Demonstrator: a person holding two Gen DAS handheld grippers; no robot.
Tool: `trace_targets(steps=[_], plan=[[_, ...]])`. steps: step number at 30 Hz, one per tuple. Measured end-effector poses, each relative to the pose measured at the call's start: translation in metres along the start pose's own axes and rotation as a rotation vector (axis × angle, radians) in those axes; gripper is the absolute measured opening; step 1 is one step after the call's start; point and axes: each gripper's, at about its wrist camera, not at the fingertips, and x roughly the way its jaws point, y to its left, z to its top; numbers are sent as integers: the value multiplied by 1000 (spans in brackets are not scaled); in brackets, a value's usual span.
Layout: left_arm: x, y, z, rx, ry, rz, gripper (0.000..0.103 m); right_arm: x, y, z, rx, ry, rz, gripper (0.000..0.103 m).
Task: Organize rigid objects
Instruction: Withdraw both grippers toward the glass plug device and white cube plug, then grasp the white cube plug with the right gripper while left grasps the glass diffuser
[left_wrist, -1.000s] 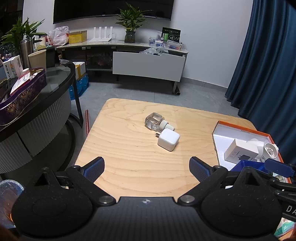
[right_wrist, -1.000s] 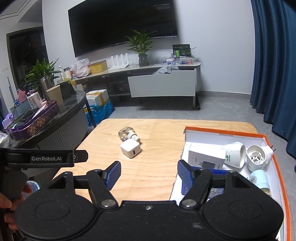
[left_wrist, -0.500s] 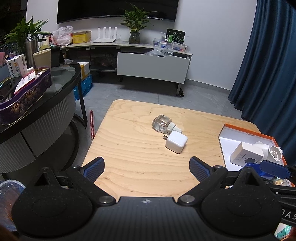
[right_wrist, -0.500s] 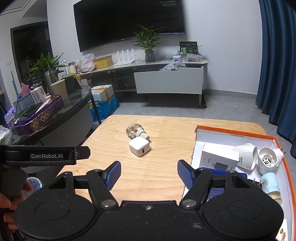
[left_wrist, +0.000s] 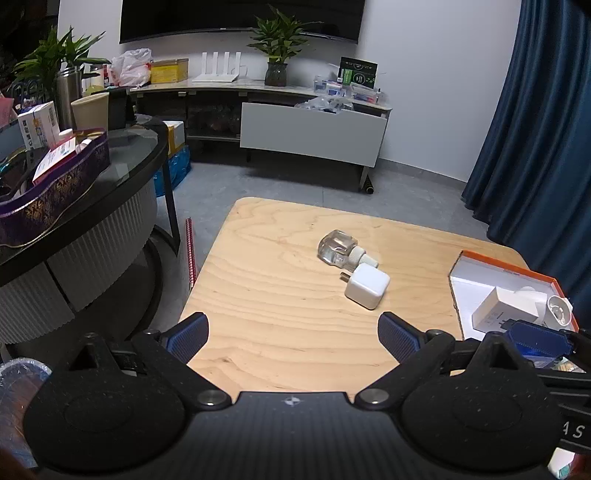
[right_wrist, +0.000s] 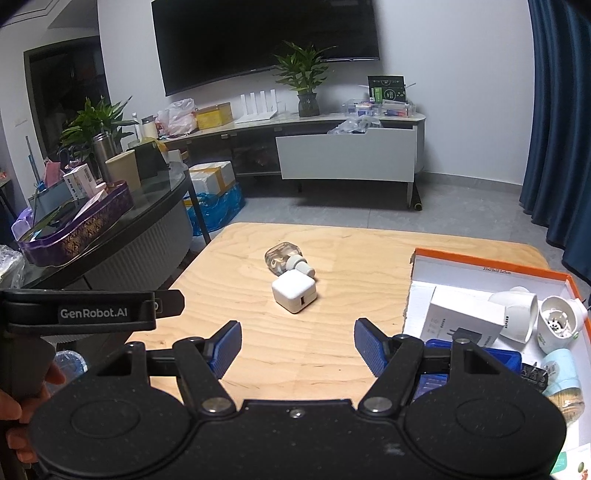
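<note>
A white cube charger (left_wrist: 367, 288) (right_wrist: 294, 294) lies on the wooden table (left_wrist: 280, 314) (right_wrist: 351, 258), touching a clear glass bottle with a white neck (left_wrist: 339, 248) (right_wrist: 285, 257) that lies on its side just behind it. My left gripper (left_wrist: 291, 334) is open and empty, near the table's front edge, short of the charger. My right gripper (right_wrist: 297, 345) is open and empty, also short of the charger. An orange-rimmed white box (left_wrist: 506, 267) (right_wrist: 491, 271) at the right holds a white carton (right_wrist: 465, 317), white cups and other items.
A dark round glass-topped side table (left_wrist: 122, 173) (right_wrist: 122, 218) with a purple tray stands left of the wooden table. A TV cabinet (left_wrist: 310, 129) stands along the far wall. Blue curtains (left_wrist: 535, 147) hang at the right. The left gripper's handle (right_wrist: 92, 310) shows in the right wrist view.
Both grippers have drifted back and left; the charger, bottle and box appear shifted right in both views. Both stay open and nothing on the table has moved.
</note>
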Motion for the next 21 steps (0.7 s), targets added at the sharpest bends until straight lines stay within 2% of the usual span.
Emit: trace_targets(steps=[21], plan=[[16,14,2,-19,27,11,101,39,2,3,60,44,2,81]])
